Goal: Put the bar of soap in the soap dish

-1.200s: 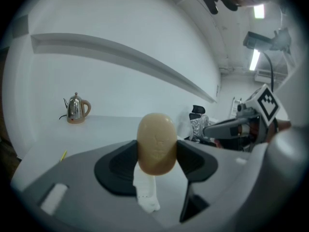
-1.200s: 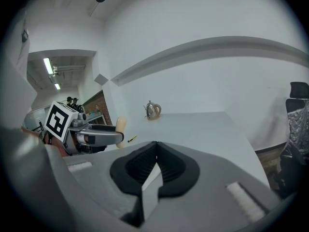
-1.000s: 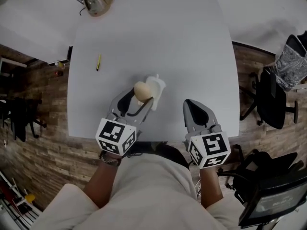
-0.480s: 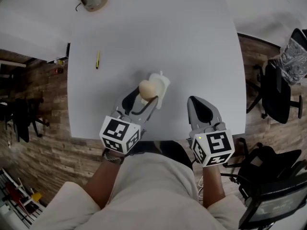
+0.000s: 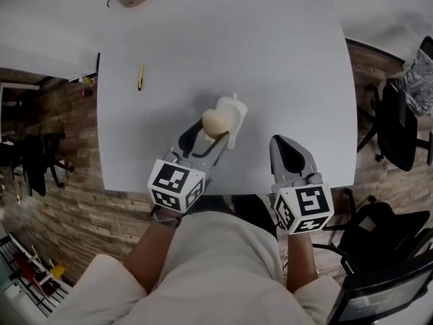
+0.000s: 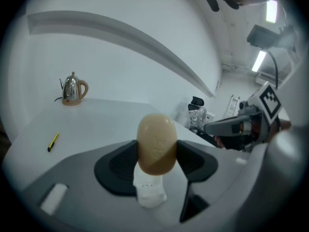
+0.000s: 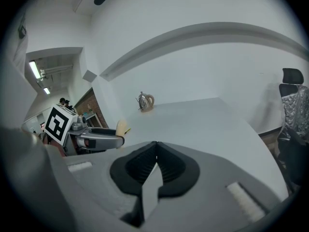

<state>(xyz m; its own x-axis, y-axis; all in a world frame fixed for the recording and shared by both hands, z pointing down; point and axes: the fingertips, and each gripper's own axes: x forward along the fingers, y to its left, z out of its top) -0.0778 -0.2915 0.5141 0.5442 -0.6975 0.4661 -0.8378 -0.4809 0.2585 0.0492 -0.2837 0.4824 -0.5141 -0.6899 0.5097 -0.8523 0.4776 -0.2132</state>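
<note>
Left gripper grips the soap bar right over the soap dish. Not dropped in yet. Right gripper is clenched, empty.

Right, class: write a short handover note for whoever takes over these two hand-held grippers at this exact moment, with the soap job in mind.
Left hand-held gripper: shut on the bar of soap, which stands on end between the jaws.
Right hand-held gripper: shut, empty, by the near edge of the table.
Soap dish: white, on the table, just beyond and below the soap.
Done: soap is gripped and at the dish.
Left: lower it into the dish, open the jaws, draw back. Whether the soap touches the dish cannot be told.
</note>
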